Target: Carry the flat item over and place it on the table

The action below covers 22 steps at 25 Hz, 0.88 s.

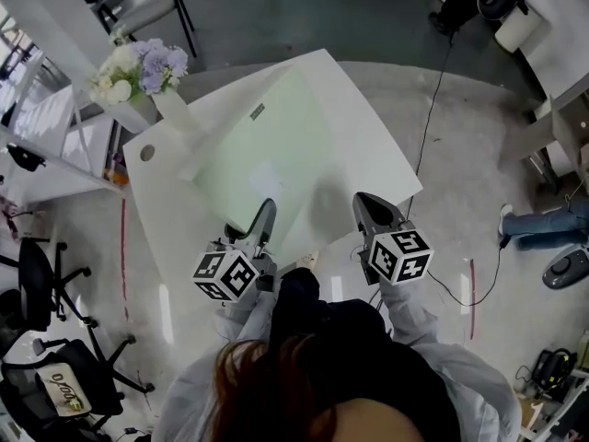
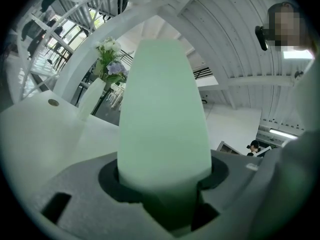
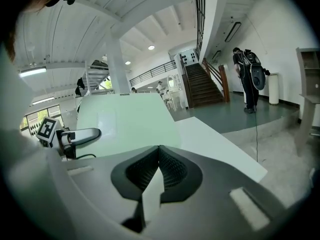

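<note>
A pale green flat board [image 1: 271, 145] lies across the white table [image 1: 368, 127], its near edge toward me. My left gripper [image 1: 265, 212] is shut on that near edge. In the left gripper view the board [image 2: 162, 114] fills the middle and runs out from between the jaws of the left gripper [image 2: 162, 186]. My right gripper [image 1: 362, 201] hangs just right of the board's near corner, apart from it. Its jaws meet at the tips of the right gripper [image 3: 159, 149], and the board [image 3: 125, 121] lies ahead to the left. Whether the board's far end rests on the table is unclear.
A vase of white and purple flowers [image 1: 138, 70] stands at the table's far left corner, near a round cable hole [image 1: 147, 153]. Black office chairs [image 1: 41, 284] stand at the left. A cable [image 1: 433, 109] runs over the floor at the right, beside a person's legs [image 1: 543, 224].
</note>
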Each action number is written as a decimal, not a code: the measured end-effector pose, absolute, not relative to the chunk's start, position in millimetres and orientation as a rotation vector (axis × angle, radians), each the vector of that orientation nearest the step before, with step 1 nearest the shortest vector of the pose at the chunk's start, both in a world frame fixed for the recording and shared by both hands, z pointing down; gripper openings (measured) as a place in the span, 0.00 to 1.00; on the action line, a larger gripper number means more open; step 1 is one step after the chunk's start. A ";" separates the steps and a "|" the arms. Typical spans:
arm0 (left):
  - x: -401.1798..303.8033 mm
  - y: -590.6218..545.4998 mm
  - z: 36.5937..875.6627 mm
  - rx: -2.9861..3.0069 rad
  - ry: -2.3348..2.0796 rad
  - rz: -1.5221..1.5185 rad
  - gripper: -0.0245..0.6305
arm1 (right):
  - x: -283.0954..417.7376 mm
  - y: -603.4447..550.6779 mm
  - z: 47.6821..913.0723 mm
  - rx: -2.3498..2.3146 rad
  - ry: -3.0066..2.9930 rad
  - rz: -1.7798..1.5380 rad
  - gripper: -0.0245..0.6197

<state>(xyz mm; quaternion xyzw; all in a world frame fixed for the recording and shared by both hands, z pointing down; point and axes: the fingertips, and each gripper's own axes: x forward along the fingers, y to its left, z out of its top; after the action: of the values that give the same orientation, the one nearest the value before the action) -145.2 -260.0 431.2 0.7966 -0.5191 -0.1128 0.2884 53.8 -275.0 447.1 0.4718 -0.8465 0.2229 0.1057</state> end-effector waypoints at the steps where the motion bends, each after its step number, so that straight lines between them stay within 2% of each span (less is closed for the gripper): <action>1: -141.8 -269.3 432.0 2.122 -1.381 -0.306 0.44 | 57.4 -284.1 447.5 1.390 -2.489 0.658 0.06; 22: -110.0 -392.3 455.1 1.980 -1.260 -0.423 0.44 | 68.3 -419.3 459.9 1.300 -2.510 0.668 0.06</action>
<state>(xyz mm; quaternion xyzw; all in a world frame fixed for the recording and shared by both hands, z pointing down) -110.0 -392.3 455.1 0.7714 -0.4909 -0.1650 0.3697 68.3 -419.3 459.9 0.4444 -0.8581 0.2285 0.1182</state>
